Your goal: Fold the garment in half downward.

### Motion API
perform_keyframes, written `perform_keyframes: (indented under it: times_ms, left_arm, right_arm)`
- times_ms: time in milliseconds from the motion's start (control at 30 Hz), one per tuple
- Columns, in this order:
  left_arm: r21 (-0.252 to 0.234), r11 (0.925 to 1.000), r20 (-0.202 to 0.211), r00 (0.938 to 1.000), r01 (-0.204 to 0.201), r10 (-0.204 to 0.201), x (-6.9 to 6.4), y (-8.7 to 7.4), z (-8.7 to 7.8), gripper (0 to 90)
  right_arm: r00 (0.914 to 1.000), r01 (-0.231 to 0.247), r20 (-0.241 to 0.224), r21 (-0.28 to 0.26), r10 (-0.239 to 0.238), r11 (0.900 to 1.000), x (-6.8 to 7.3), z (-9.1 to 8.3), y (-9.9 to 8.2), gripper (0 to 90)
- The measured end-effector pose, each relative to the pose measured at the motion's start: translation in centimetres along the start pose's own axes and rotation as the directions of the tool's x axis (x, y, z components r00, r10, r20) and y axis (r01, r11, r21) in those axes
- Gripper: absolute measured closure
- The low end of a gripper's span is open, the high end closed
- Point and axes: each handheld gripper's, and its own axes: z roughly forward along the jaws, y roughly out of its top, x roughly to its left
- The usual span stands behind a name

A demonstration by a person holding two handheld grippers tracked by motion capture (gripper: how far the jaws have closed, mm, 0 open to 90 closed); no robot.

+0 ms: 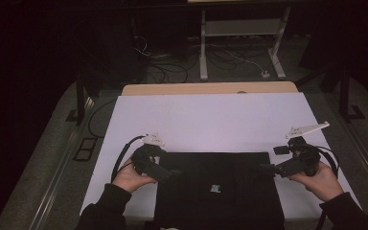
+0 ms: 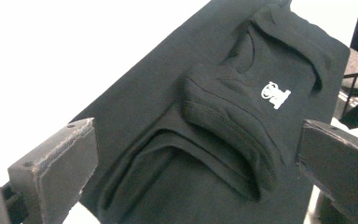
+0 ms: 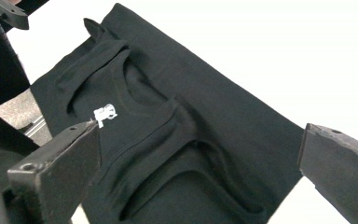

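Along the desk's near edge, the folded black garment point(image 1: 219, 189) lies between my left claw point(image 1: 171, 175) and right claw point(image 1: 267, 168), both wide and empty.

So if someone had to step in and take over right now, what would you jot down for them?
Left gripper: open, holding nothing, at the left edge of the black garment.
Right gripper: open, holding nothing, at the garment's right edge.
Garment: lies folded on the white sheet, near the person's side, its small white logo facing up.
Done: it looks folded once, far edge straight.
Left: probably more folds; neither gripper has a hold yet.
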Motion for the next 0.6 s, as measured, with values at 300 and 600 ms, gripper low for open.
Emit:
perform_keyframes:
  times_ms: [300,600]
  left_arm:
    - [0.001,0.9997,-0.014,0.9996,0.023,-0.023,1.3,0.5,-0.3,0.0]
    - [-0.011,0.9987,-0.021,0.9985,0.051,-0.051,3.0,0.5,-0.5,0.0]
  right_arm:
    - [0.9999,-0.005,0.013,-0.007,0.005,1.0000,-1.0,0.0,0.6,0.0]
    - [0.9999,-0.014,0.000,-0.002,0.014,0.9999,-2.3,0.4,0.7,0.0]
